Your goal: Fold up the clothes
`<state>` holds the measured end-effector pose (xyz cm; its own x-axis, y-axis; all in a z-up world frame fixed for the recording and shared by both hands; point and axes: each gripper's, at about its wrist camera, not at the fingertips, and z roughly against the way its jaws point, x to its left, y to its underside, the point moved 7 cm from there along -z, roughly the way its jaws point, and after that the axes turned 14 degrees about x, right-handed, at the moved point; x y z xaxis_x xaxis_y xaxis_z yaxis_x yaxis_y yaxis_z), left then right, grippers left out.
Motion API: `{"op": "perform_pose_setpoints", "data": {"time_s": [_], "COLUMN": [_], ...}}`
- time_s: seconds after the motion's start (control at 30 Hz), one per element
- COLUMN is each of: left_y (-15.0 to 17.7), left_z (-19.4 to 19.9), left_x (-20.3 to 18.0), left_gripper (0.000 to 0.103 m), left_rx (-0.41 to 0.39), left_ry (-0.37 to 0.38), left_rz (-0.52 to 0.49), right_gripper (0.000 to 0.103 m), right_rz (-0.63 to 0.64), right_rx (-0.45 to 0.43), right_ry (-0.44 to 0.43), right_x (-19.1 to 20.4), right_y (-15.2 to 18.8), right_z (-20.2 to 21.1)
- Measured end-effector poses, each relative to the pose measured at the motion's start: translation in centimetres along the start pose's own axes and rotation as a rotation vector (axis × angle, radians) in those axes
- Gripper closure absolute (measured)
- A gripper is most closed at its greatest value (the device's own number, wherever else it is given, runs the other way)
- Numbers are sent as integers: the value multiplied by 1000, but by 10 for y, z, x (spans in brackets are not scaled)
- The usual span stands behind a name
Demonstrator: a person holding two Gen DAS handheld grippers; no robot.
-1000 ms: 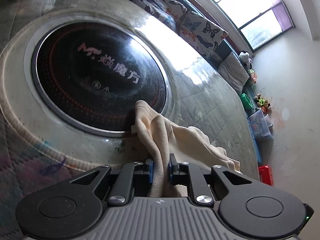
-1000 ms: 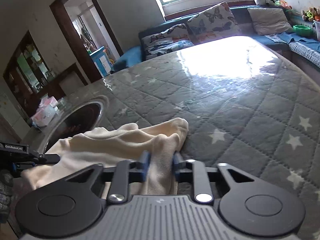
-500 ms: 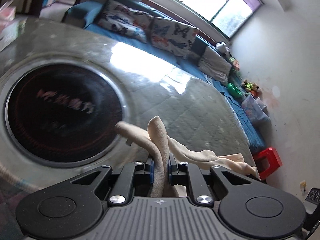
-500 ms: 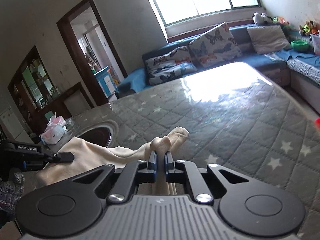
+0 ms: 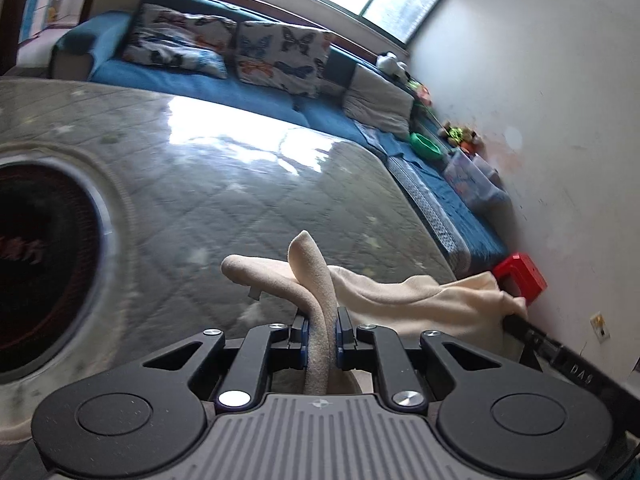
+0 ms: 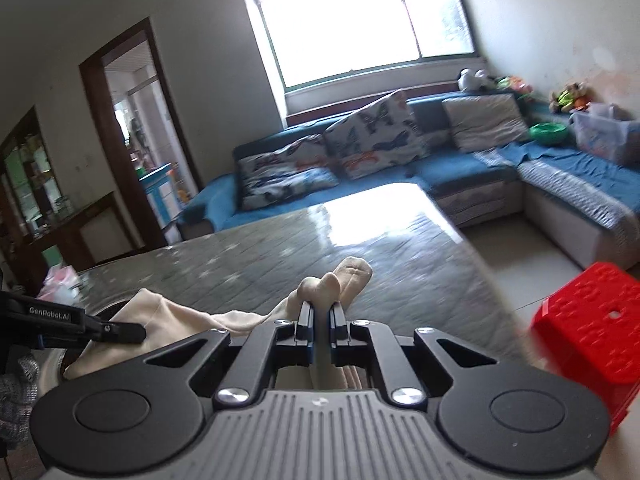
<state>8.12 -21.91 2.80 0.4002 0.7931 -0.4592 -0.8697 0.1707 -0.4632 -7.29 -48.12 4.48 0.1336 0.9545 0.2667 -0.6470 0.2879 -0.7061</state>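
Daylight from a wide window point(image 6: 360, 16) falls across a living room with a blue corner sofa point(image 6: 460, 164) carrying butterfly-print cushions point(image 5: 280, 56) and one grey cushion point(image 6: 482, 120). Nearest the cameras stands a large table point(image 5: 248, 192) under a grey quilted cover with pale stars, glossy where the window reflects on it. Set into the table at its left is a round dark glass panel point(image 5: 44, 264) inside a pale ring (its lettering is blurred). On the floor beyond the table's right edge sits a red plastic stool point(image 6: 588, 336); a green bowl point(image 6: 548, 132) and soft toys lie at the sofa's far end.

A cream garment point(image 5: 420, 300) hangs stretched between both tools, clear of the tabletop along most of its span. The left gripper point(image 5: 322, 336) is clamped on a thick roll of the cloth, which curls up and over its pads. The right gripper point(image 6: 320, 328) pinches a thinner bunched edge, its jaws nearly together, with two rounded folds protruding beyond the tips.
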Motion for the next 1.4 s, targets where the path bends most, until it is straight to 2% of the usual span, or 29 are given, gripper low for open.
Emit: {"op": "perform_pose_setpoints", "data": {"time_s": [0.17,0.3,0.53,0.6,0.73,0.87,0.93,1.03,1.1,1.17,1.4], "left_y": [-8,-7,1,3,3,0,-1,-3,-5,-8,-14], "left_z": [-29,-52,-80,-81,-78,-73,-71,-67,-65,-65,-75], "left_x": [-22,-36,-34,-28,-19,-16,-14,-11,-12,-13,-35], "left_gripper": [89,89,89,83,75,66,66,65,65,65,69], "left_rx": [29,52,94,106,108,89,83,75,68,62,55], "left_ry": [-22,-47,-96,-107,-133,-174,-184,-196,-198,-197,-138], "left_rz": [-58,-107,-122,-110,-99,-102,-99,-98,-105,-115,-159], "right_gripper": [97,97,95,94,89,88,87,87,85,85,85], "right_rz": [-25,-52,-111,-118,-86,-34,-14,-25,-28,-26,45], "right_rx": [-9,2,97,114,88,100,113,108,68,47,122], "right_ry": [62,104,193,214,235,180,173,217,238,218,208], "right_x": [-33,-55,-89,-95,-88,-67,-59,-59,-55,-52,-47], "right_y": [-10,-6,14,18,11,3,0,-2,-6,-9,1], "right_z": [-1,-11,-44,-48,-42,-48,-56,-64,-59,-54,-72]}}
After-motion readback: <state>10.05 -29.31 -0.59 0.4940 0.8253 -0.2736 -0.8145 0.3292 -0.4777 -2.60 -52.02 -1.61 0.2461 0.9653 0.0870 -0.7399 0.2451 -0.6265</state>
